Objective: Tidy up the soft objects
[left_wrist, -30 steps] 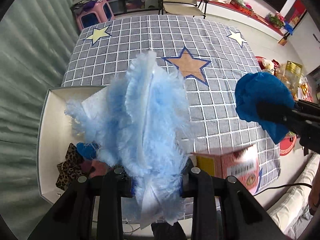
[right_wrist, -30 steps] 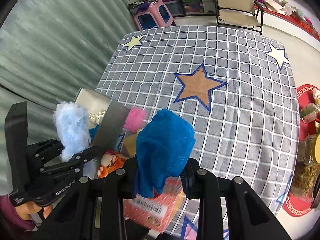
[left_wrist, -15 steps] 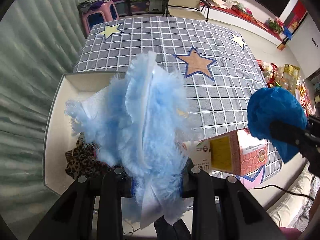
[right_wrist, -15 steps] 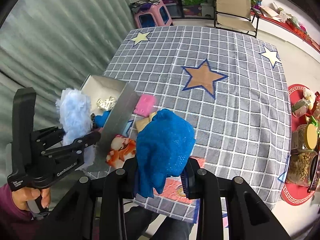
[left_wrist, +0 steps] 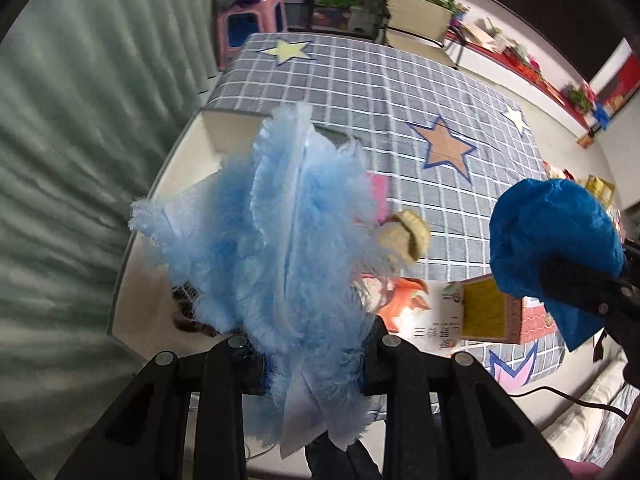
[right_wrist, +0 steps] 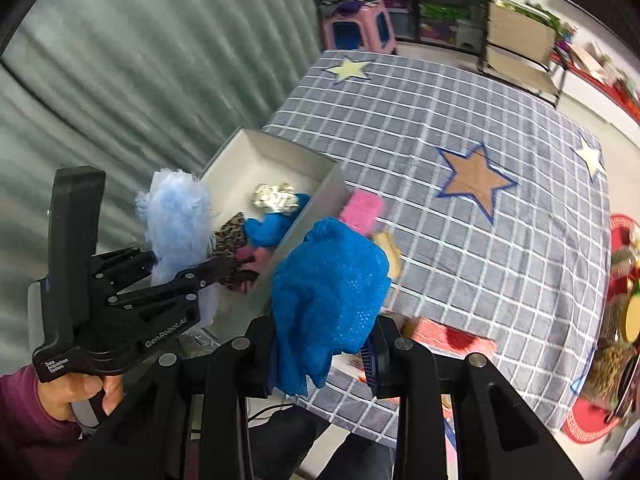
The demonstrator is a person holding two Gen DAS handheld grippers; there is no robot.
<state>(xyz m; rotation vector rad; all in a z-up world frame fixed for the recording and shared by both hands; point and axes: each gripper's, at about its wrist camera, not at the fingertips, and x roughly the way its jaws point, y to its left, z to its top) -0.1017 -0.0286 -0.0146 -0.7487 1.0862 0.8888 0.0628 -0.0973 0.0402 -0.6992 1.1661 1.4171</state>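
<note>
Both fluffy bits look super light and floppy, so pinching mid-bunch works fine. Left gripper [left_wrist: 312, 364] fingers are pinching the fuzz [left_wrist: 272, 248]; right gripper [right_wrist: 320, 356] fingers pinch the blue cloth [right_wrist: 332, 292]. The box [right_wrist: 256, 152] sits at 10 o'clock on the surface [right_wrist: 460, 100].

Two grippers [right_wrist: 322, 354] [right_wrist: 224, 268]; two blue cloths [right_wrist: 332, 300] [left_wrist: 276, 248]; one white box [right_wrist: 276, 152]; one red carton [left_wrist: 492, 312]; one desk [right_wrist: 460, 120].
</note>
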